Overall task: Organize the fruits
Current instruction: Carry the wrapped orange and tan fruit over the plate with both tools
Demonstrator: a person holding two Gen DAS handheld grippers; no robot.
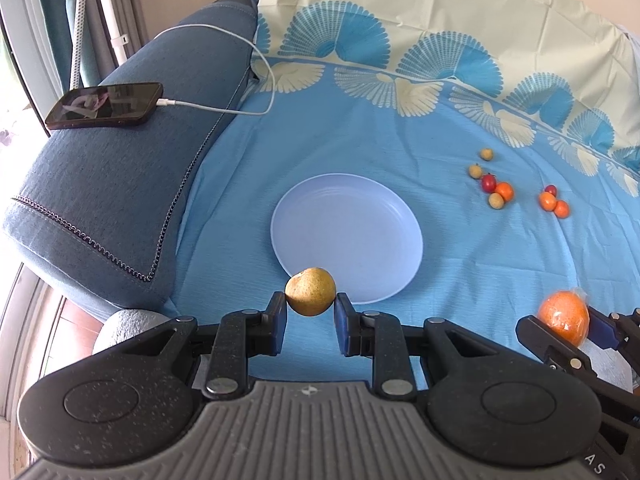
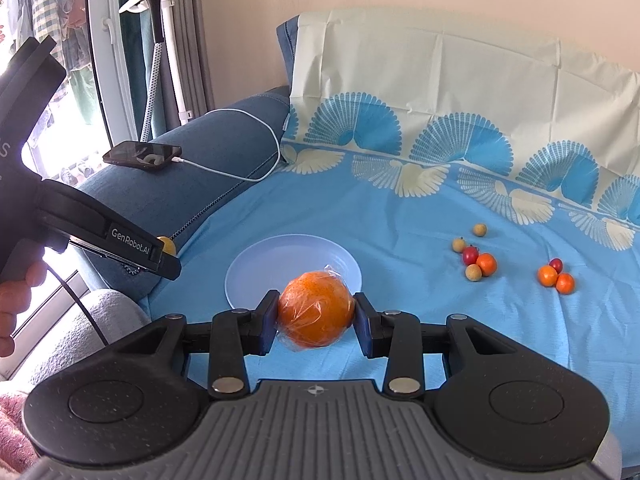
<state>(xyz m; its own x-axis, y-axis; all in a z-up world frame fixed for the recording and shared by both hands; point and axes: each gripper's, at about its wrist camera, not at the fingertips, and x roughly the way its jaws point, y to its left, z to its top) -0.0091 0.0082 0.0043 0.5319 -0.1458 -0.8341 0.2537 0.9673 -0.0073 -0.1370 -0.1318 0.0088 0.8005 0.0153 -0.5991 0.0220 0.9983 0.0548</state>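
Left hand-held gripper (image 1: 311, 304) clamped on yellow-brown fruit (image 1: 310, 291).
Right hand-held gripper (image 2: 315, 316) gripping wrapped orange (image 2: 316, 309), near pale plate (image 2: 256, 264).

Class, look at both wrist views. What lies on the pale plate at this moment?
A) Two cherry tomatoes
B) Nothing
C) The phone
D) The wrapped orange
B: the plate is bare, while the wrapped orange sits between the right gripper fingers and the small fruits lie on the cloth to its right.
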